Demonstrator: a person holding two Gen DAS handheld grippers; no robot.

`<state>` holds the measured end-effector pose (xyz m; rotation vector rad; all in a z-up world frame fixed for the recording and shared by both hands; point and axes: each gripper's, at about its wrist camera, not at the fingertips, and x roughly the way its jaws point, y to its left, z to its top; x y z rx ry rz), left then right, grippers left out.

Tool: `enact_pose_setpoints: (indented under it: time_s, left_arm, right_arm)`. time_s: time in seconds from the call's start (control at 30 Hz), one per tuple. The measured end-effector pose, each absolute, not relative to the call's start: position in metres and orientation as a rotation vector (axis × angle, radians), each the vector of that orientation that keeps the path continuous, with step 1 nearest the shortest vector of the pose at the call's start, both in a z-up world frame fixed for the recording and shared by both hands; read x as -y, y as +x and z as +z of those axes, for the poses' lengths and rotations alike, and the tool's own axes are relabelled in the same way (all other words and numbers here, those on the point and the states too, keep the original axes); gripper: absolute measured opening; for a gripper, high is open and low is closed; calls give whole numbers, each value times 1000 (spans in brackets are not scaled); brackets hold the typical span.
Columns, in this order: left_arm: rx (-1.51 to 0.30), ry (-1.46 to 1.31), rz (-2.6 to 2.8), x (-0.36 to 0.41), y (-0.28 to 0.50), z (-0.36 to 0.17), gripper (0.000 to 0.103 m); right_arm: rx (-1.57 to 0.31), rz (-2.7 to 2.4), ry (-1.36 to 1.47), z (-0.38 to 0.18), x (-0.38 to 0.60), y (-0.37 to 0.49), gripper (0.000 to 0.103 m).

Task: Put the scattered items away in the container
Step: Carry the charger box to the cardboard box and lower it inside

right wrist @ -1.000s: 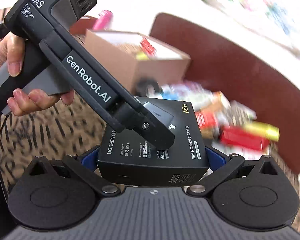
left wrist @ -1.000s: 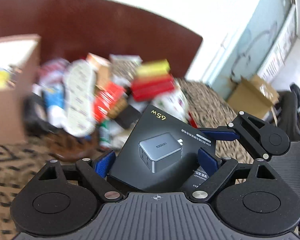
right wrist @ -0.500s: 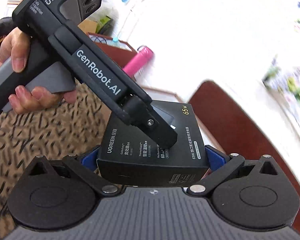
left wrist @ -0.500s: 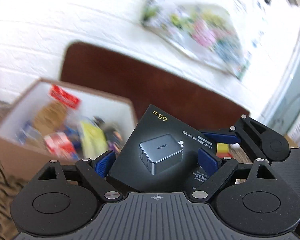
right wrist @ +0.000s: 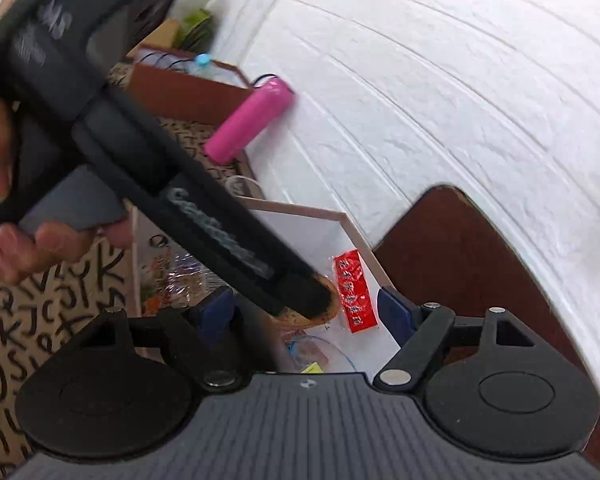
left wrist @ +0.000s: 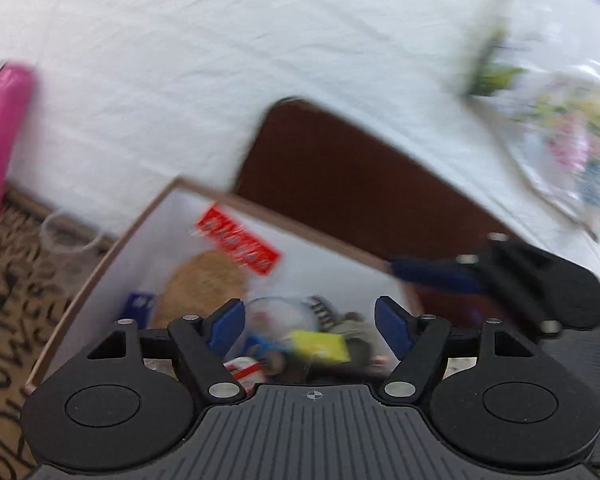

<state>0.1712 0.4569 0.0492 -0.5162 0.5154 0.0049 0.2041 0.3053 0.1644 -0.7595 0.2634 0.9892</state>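
The brown cardboard box (left wrist: pixel 204 194), part-filled with packets, sits below us against the white wall, and we hold left tool (left wrist: pixel 306 322) and right tool (right wrist: pixel 306 312) spread, empty, above it for dropping.

Matt cardboard box (left wrist: pixel 100 264), glossy red wrapper (left wrist: pixel 238 245)

a lived-in home room: white brick-patterned wall (right wrist: pixel 440 92), dark brown headboard (left wrist: pixel 352 184) against it, letter-print bedcover (right wrist: pixel 28 320) below, cardboard box (left wrist: pixel 100 272) of household oddments beside the headboard.
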Motion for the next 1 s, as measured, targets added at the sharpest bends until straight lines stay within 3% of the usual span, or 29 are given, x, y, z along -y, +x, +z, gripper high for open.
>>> enact_pose_setpoints:
  time_s: [0.17, 0.43, 0.6, 0.8, 0.87, 1.0]
  left_arm:
    - [-527, -528, -15, -462, 168, 38, 88]
    - [-576, -507, -56, -446, 157, 38, 88]
    - [-613, -492, -49, -438, 154, 39, 88]
    - [-642, -467, -29, -440, 152, 36, 89]
    - [-671, -472, -43, -442, 156, 32, 88]
    - [-717, -388, -29, -433, 162, 30, 89]
  right_arm:
    - [-333, 998, -718, 169, -286, 206, 90]
    - [-531, 950, -793, 162, -263, 179, 92]
    - [-681, 872, -658, 160, -255, 190, 92]
    - [-792, 891, -561, 155, -260, 202, 84]
    - [-847, 910, -510, 151, -261, 208, 75]
    - [-908, 955, -393, 144, -266, 222, 73]
